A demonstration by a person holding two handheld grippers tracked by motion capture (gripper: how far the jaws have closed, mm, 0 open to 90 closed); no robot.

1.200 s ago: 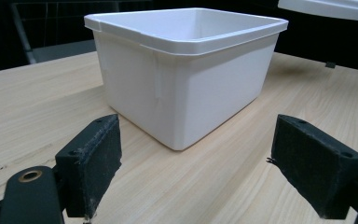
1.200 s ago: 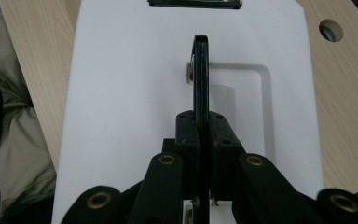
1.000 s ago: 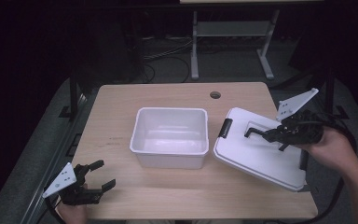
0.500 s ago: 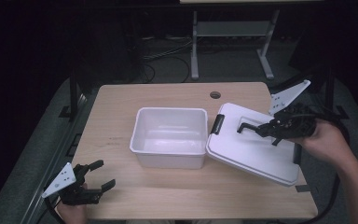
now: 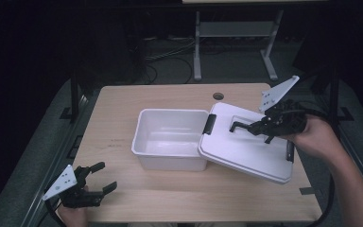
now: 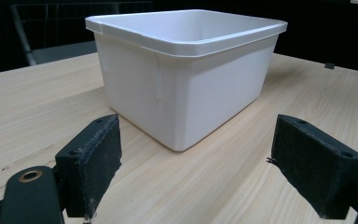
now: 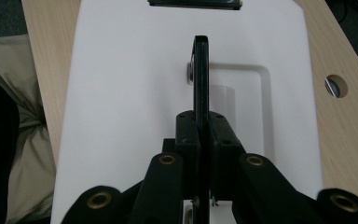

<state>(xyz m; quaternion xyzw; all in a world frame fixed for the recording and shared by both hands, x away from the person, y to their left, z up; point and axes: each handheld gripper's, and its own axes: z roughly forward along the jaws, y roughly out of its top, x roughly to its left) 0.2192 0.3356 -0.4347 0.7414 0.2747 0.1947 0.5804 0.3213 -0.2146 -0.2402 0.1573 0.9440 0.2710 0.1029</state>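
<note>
High view: right gripper (image 5: pixel 255 128), pinching the lid's (image 5: pixel 246 149) handle (image 5: pixel 238 125), has been carrying it left; lid edge now overlapping the bin (image 5: pixel 170 139) rim, so closing is near. Left gripper (image 5: pixel 97 177) idling, spread.
Left gripper view: bin ahead on the table (image 6: pixel 270 182).
Right gripper view: jaws clamping handle.

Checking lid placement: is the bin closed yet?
Not closed. The lid is tilted, one edge resting on the bin rim, held by its handle in the right gripper.
</note>
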